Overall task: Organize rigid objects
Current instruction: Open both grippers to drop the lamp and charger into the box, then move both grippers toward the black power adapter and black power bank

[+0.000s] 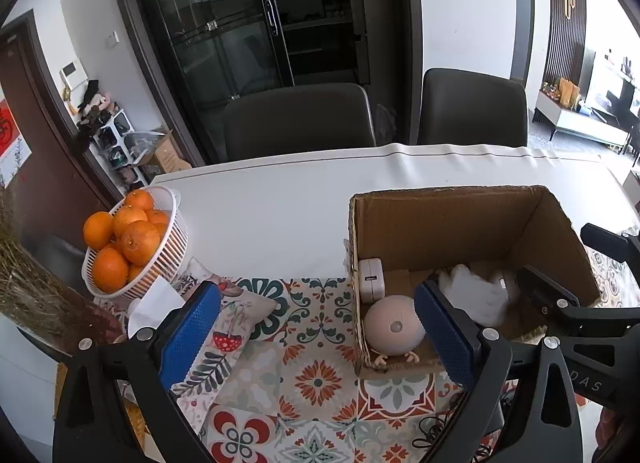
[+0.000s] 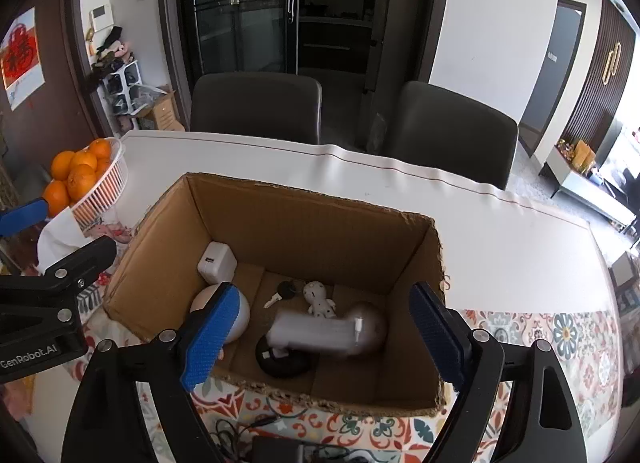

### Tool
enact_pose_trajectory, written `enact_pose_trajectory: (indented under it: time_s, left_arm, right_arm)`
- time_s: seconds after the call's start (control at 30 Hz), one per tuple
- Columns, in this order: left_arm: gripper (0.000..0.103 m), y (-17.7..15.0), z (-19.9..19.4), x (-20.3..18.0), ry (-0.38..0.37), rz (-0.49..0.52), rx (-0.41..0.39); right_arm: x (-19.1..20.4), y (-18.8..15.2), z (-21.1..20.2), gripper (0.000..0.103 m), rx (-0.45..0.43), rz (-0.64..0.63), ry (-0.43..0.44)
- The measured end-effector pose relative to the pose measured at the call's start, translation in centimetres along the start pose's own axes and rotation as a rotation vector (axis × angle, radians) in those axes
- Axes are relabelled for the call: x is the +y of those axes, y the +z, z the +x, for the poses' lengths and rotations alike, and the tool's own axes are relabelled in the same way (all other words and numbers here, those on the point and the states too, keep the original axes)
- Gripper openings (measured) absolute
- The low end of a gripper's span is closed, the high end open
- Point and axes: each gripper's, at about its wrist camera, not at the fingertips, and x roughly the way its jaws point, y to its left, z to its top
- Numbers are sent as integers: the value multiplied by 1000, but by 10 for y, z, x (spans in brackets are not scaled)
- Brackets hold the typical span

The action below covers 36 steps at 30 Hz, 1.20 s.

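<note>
An open cardboard box stands on the patterned cloth; it also shows in the left wrist view. Inside lie a white charger, a round pinkish toy, a key, a small white figure, a grey handheld device and a black disc. My right gripper is open and empty above the box's near side. My left gripper is open and empty over the cloth, left of the box. The charger and round toy show in the left wrist view.
A white basket of oranges stands at the table's left, also in the right wrist view. A printed pouch lies by the left finger. Black cables lie at the near edge. Two dark chairs stand behind the table.
</note>
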Motion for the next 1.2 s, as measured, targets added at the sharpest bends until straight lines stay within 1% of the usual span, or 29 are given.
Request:
enact_pose_trajectory:
  time_s: [0.13, 0.27, 0.4, 0.7, 0.9, 0.97, 1.2]
  left_arm:
    - [99, -6, -10, -5, 1, 5, -15]
    - [100, -15, -24, -11, -19, -3, -27]
    - [101, -22, -35, -18, -17, 5, -45]
    - [103, -44, -62, -30, -15, -9, -72]
    - [103, -62, -65, -37, -31, -24, -48]
    - [103, -68, -64, -39, -25, -28, -41]
    - [103, -88, -56, -43, -30, -64, 0]
  right_arm:
    - [-3, -7, -11, 87, -13, 4, -28]
    - [-8, -17, -27, 87, -38, 21, -28]
    - [-12, -27, -42, 87, -55, 24, -34]
    - [-19, -52, -71, 87, -80, 24, -35]
    - [-24, -68, -78, 87, -77, 21, -31]
    - [-26, -74, -77, 87, -67, 16, -29]
    - [-24, -91, -75, 87, -42, -4, -22]
